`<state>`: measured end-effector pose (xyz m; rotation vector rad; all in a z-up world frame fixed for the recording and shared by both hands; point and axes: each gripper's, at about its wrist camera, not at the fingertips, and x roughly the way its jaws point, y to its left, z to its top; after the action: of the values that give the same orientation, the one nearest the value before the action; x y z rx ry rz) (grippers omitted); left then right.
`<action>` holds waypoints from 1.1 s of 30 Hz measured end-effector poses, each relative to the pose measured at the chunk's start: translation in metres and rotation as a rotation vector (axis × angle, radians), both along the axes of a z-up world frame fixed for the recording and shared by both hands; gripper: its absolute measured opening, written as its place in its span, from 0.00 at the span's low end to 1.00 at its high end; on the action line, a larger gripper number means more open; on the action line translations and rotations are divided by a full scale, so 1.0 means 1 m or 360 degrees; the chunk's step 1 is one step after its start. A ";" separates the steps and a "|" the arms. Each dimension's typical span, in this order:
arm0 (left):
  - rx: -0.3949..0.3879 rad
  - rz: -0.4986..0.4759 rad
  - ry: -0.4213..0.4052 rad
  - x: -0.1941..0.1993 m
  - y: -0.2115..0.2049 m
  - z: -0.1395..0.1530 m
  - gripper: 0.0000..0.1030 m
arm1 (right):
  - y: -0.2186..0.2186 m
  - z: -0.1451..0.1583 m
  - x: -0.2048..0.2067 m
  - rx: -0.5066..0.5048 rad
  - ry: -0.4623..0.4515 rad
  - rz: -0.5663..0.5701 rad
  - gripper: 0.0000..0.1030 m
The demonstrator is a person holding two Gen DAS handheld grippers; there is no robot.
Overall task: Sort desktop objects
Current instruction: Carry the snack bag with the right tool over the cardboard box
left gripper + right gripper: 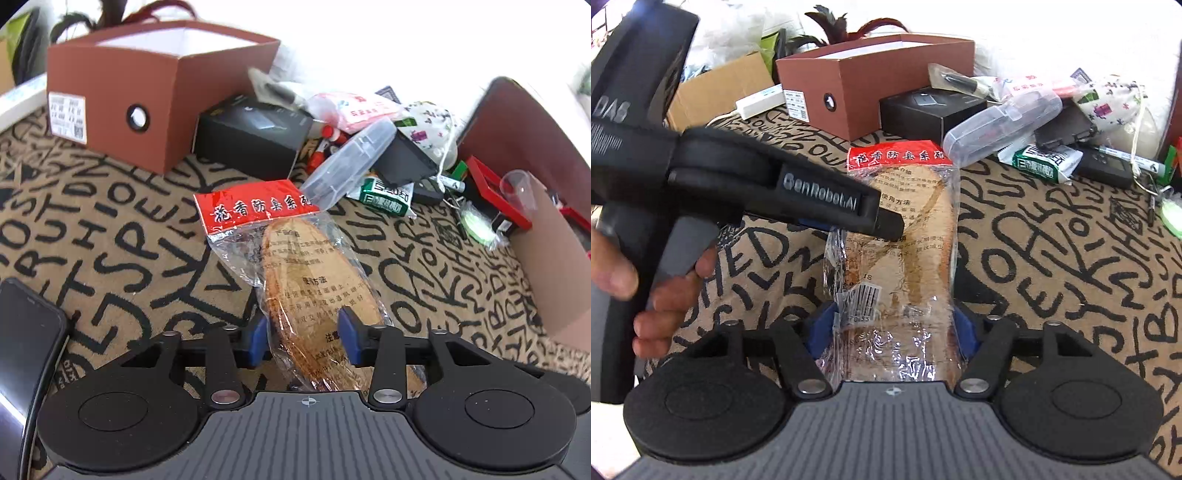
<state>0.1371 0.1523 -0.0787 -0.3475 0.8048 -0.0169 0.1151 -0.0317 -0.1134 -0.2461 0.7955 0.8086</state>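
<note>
Centrally, the table (110, 229) carries a letter-print cloth, with a brown cardboard box (147, 92) at the rear. Ahead lies a clear insole packet (314, 280) with a red header card. The left hand-held gripper (306, 336) brackets its near end, blue pads at both sides. The right hand-held gripper (894, 328) likewise straddles the packet; actual clamping cannot be confirmed for either.

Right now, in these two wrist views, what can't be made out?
- Brown box contents: both views, its walls hide the inside.
- Pile under the clear plastic case: both views, the case, the floral pouch and the black box cover much of it.
- Insole packet near end: right wrist view, hidden under the right gripper.
- Background: overexposed in both.
</note>
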 end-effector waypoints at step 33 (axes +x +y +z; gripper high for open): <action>-0.0160 -0.0622 -0.0382 0.039 -0.230 0.117 0.50 | -0.204 0.109 -0.012 0.0217 -0.0404 -0.0690 0.61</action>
<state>0.1761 -0.0775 0.0378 -0.2721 0.6244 -0.4580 0.1030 -0.2356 -0.0042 -0.0474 0.5244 0.4090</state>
